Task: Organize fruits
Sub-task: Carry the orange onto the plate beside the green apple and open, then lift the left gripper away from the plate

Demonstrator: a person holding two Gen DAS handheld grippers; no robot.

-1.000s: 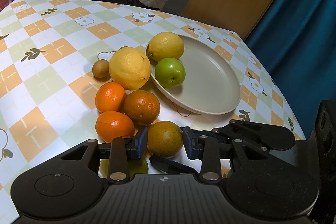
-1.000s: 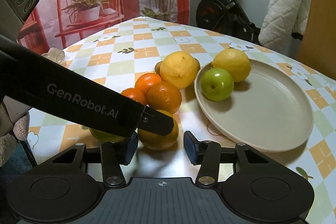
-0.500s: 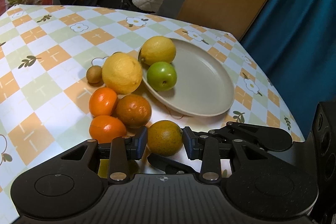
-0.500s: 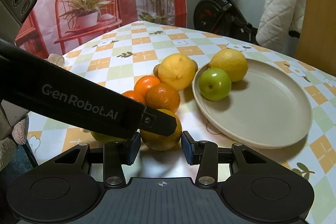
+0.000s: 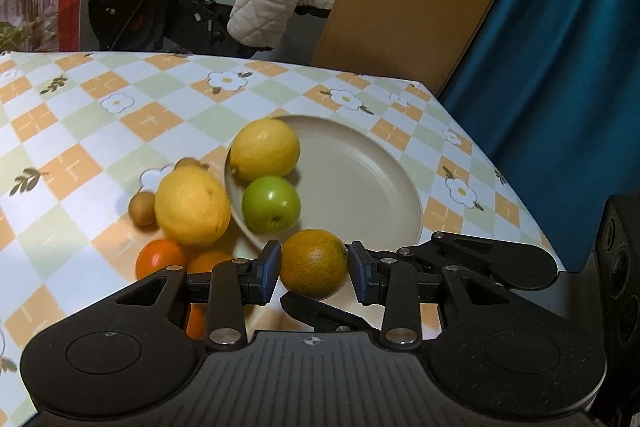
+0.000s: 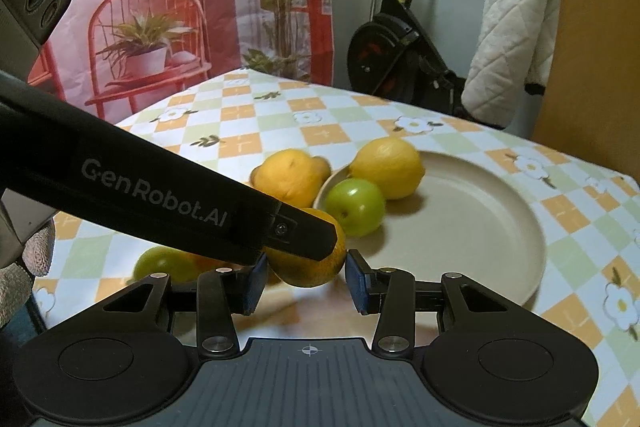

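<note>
left tool (image 5: 314,265) gripped mottled orange (image 5: 314,263), now lifted off counter toward plate (image 5: 360,183) | right tool (image 6: 306,281) open, empty

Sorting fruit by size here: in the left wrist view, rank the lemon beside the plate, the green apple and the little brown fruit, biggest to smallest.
1. Lemon beside the plate
2. Green apple
3. Small brown fruit
All three lie at similar depth, so the order looks reliable.

Plate (image 5: 360,187): on the table (image 5: 100,131), toward its right edge.
In plate: lemon (image 5: 266,149) behind apple (image 5: 271,204), at its left rim.
Left of plate: larger lemon (image 5: 192,205), touching the rim.
</note>
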